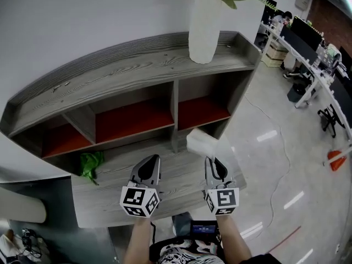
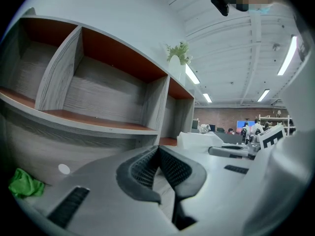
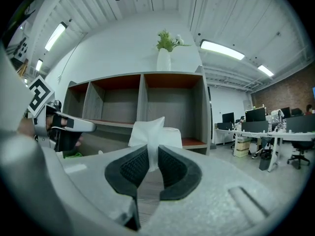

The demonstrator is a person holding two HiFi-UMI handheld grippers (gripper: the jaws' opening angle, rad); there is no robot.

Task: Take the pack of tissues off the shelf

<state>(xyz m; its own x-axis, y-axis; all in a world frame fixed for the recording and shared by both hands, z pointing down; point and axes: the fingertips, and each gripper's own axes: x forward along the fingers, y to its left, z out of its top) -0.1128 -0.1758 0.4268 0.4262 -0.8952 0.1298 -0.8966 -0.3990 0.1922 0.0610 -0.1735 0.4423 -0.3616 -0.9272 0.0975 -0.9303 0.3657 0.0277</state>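
Grey shelf (image 1: 110, 76) ahead, its red-backed cubbies bare as far as I can see, with a vase (image 1: 204, 26) on top. My right gripper (image 1: 214, 166) pinches the pack of tissues (image 1: 199, 142) by one thin flap, out front over the ledge. That flap could slip or tear. My left gripper (image 1: 152, 164) is closed and empty.

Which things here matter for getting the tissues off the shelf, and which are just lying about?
Job:
- white soft tissue pack, pinched in right gripper
- grey wooden shelf unit with red lining

Lying about:
- tall white vase with green plant
- crumpled green item
- left gripper, shut, empty
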